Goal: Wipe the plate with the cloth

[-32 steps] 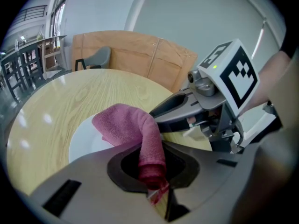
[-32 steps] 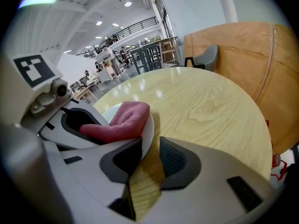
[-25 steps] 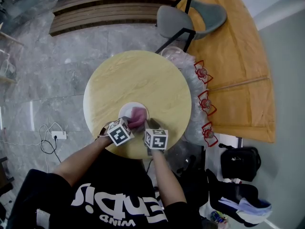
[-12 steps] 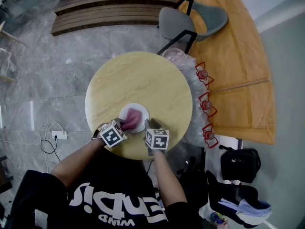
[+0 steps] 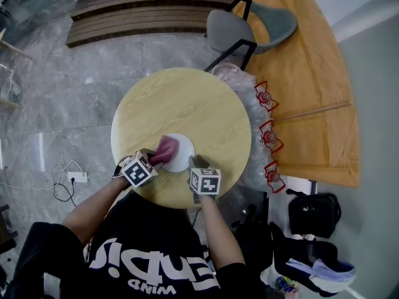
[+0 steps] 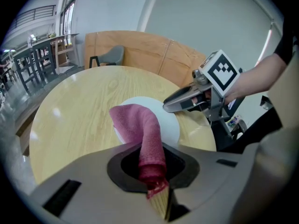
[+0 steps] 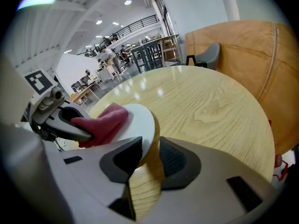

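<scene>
A white plate [image 5: 181,152] lies near the front edge of the round wooden table [image 5: 187,104]. My left gripper [image 5: 153,159] is shut on a pink cloth [image 5: 166,147], which rests over the plate's left rim. In the left gripper view the cloth [image 6: 142,132] drapes from my jaws onto the plate [image 6: 166,122], and the right gripper [image 6: 170,107] reaches in from the right. My right gripper [image 5: 192,163] is shut on the plate's near right rim. In the right gripper view the plate [image 7: 140,120] edge sits between my jaws, with the cloth [image 7: 103,122] and left gripper [image 7: 86,135] at its left.
A grey chair [image 5: 249,22] stands behind the table. Crumpled clear plastic [image 5: 246,86] and three red wire holders [image 5: 265,96] line the table's right side. A black bag [image 5: 312,212] and a power strip [image 5: 76,176] lie on the floor.
My left gripper has dragged the cloth leftward from the plate's middle to its left rim. The right gripper and the plate have stayed put.
</scene>
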The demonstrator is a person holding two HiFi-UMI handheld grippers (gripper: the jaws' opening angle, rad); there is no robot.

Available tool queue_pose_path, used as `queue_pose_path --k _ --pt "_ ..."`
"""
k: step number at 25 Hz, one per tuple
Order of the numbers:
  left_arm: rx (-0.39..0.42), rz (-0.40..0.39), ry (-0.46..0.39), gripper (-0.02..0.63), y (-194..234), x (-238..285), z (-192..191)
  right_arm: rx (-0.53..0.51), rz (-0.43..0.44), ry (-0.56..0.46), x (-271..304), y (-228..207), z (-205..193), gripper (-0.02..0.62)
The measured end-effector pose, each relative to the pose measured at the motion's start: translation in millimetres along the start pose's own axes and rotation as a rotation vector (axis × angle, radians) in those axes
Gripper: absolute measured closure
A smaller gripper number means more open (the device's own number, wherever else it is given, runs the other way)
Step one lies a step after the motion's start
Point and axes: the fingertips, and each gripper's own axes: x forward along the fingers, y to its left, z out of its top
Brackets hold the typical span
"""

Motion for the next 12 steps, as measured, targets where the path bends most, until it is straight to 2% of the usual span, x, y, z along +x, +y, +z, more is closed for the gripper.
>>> queue_pose_path --k 8,12 --pt "-0.017 0.035 -0.012 0.554 16 3 12 0.008 0.034 0.009 1 2 -2 0.465" --pt "-0.039 0.04 -0.014 0.554 21 5 19 0.038 0.072 0.014 0 4 -3 0.489"
